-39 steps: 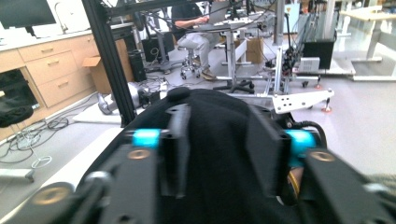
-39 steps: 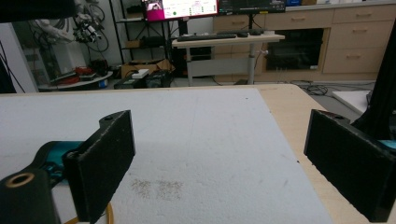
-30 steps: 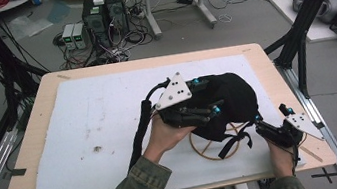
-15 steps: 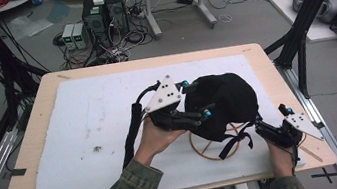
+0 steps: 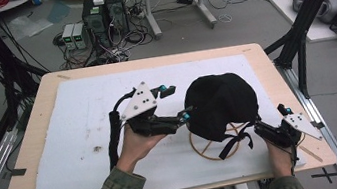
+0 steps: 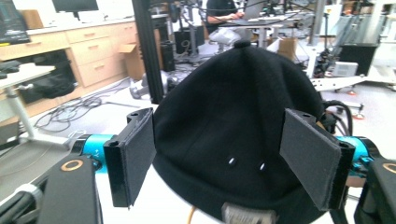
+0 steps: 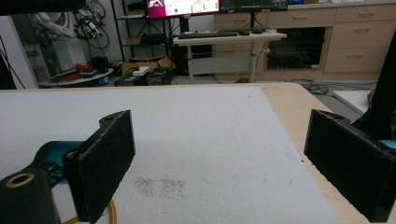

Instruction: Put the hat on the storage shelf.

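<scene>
Here, left gripper [image 5: 176, 104]: jaws spread wide, just left of the cap, holding nothing
Right gripper [image 5: 260, 128]: jaws spread, empty, at the table's near right
Black cap [image 5: 221, 104]: soft knit dome on a wooden ring stand [image 5: 213, 147], straps dangling
Table cover [image 5: 77, 138]: white, foamy, speckled
Left gripper view: cap's top button [image 6: 242, 44], two eyelets, flat padded jaws

We count one black cap [image 5: 221, 104] on one wire stand [image 5: 214, 145], near the desk's [image 5: 45, 97] right edge. One white mat [image 5: 77, 138] covers the desk. Two grippers: left gripper [image 5: 178, 104], right gripper [image 5: 257, 126]. Two hands hold them.
</scene>
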Available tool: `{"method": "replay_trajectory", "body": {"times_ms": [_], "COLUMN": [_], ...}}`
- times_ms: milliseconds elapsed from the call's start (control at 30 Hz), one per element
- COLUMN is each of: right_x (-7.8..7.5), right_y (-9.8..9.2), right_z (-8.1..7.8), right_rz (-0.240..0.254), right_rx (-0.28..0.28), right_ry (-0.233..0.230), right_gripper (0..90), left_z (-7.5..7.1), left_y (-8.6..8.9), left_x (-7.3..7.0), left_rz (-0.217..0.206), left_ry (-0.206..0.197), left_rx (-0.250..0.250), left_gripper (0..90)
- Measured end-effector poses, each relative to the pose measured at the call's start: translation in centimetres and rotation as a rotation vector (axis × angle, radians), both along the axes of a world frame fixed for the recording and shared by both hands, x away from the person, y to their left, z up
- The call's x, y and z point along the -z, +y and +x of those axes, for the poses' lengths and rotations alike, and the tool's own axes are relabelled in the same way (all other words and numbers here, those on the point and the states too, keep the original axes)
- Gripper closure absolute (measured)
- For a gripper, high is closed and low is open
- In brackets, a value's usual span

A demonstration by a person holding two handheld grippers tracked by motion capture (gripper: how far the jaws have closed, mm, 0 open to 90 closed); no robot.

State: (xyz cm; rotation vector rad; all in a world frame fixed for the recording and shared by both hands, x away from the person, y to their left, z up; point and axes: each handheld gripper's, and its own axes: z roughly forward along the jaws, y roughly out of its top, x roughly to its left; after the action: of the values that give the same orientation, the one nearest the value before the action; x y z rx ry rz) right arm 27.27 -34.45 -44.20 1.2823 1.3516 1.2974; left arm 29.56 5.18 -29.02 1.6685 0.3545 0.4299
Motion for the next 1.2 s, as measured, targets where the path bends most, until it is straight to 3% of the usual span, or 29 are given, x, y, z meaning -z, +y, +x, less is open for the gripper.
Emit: {"method": "replay_trajectory", "body": {"times_ms": [333, 467, 767, 1200], "right_x": [0.0, 0.1, 0.2, 0.2], "right_y": [0.5, 0.6, 0.8, 1.0], "right_z": [0.1, 0.3, 0.3, 0.3], "right_rz": [-0.009, -0.012, -0.023, -0.007], "right_rx": [-0.006, -0.007, -0.007, -0.004], "right_ry": [0.002, 0.006, 0.017, 0.011], "right_gripper": [7.9, 8.0, 7.9, 7.9], "left_z": [-0.6, -1.0, -1.9, -2.6], "left_y": [4.2, 6.1, 10.5, 15.3], "left_x": [1.7, 2.6, 5.1, 8.8], "left_rz": [-0.024, -0.040, -0.075, -0.135], "left_ry": [0.015, 0.014, -0.013, -0.007], "left_rx": [-0.090, -0.149, -0.342, -0.603], "left_gripper": [27.2, 26.4, 23.2, 21.4]}}
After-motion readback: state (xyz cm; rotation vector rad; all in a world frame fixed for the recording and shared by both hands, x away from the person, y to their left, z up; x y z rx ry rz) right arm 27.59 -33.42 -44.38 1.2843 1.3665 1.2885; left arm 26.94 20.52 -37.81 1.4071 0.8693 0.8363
